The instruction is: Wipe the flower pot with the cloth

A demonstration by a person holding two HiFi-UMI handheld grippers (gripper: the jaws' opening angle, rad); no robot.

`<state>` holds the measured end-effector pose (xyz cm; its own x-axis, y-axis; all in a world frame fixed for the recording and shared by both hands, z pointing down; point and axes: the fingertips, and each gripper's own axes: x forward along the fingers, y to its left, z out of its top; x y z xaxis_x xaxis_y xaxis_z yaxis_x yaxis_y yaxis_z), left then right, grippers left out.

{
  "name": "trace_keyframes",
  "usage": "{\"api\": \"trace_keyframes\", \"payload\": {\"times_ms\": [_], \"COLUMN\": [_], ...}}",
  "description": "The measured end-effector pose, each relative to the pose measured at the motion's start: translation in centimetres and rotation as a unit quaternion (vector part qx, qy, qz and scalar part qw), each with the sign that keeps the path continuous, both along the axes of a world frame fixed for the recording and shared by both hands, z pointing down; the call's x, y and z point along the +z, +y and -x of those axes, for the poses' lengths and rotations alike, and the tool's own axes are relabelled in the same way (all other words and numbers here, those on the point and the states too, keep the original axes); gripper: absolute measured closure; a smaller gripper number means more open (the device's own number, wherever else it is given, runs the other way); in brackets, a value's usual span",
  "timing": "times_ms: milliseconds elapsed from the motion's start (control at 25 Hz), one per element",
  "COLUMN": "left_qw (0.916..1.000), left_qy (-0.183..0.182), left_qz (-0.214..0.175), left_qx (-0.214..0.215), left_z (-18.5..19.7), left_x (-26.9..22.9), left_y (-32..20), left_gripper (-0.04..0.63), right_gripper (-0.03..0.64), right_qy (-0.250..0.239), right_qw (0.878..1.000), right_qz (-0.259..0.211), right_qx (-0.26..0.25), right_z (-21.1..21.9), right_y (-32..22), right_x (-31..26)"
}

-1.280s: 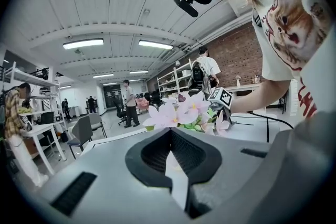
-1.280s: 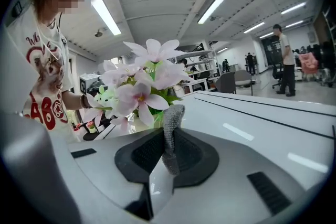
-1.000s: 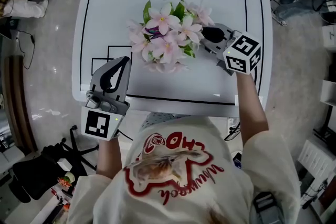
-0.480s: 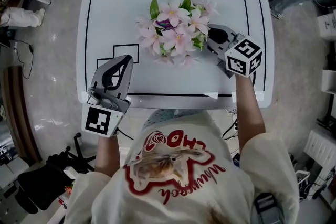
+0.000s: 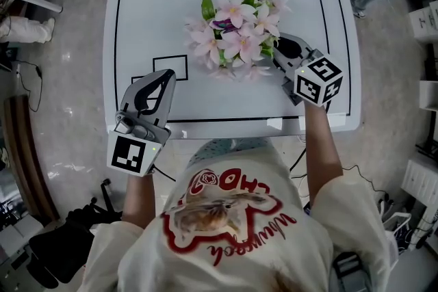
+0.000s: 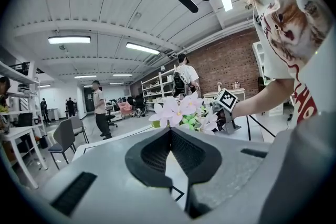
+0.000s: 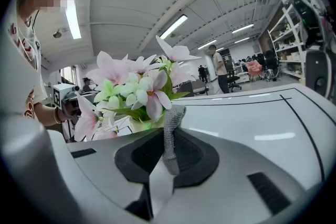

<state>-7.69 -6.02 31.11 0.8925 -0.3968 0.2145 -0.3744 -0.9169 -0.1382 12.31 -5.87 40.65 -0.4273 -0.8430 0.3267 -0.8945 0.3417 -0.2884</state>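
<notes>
R tool: I'm pinching a grey mesh cloth betw. closed jaws and pointing it left at the flower pot, which is just beside it, upright under pink blooms, mid-table. R hand is nearer. L tool: I'm holding it shut, empty, at the near-L edge, well apart. White table w/ black outlines; workshop w/ strip lights, shelving, bystanders.

right gripper pinching a grey mesh cloth — pink flowers just beyond, white table
</notes>
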Motion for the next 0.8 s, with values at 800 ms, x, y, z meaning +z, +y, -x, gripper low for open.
{"api": "trace_keyframes", "payload": {"times_ms": [800], "left_qw": [0.9992], "left_qy": [0.016], "left_qz": [0.012], "left_qx": [0.036], "left_z": [1.3], "left_x": [0.9], "left_y": [-0.3], "left_gripper": [0.592], "right_gripper": [0.574], "right_qy": [0.028], "right_qw": [0.998], "right_qz": [0.002], "right_qx": [0.063], "right_z": [1.5], "right_y": [1.5], "right_x": [0.3]}}
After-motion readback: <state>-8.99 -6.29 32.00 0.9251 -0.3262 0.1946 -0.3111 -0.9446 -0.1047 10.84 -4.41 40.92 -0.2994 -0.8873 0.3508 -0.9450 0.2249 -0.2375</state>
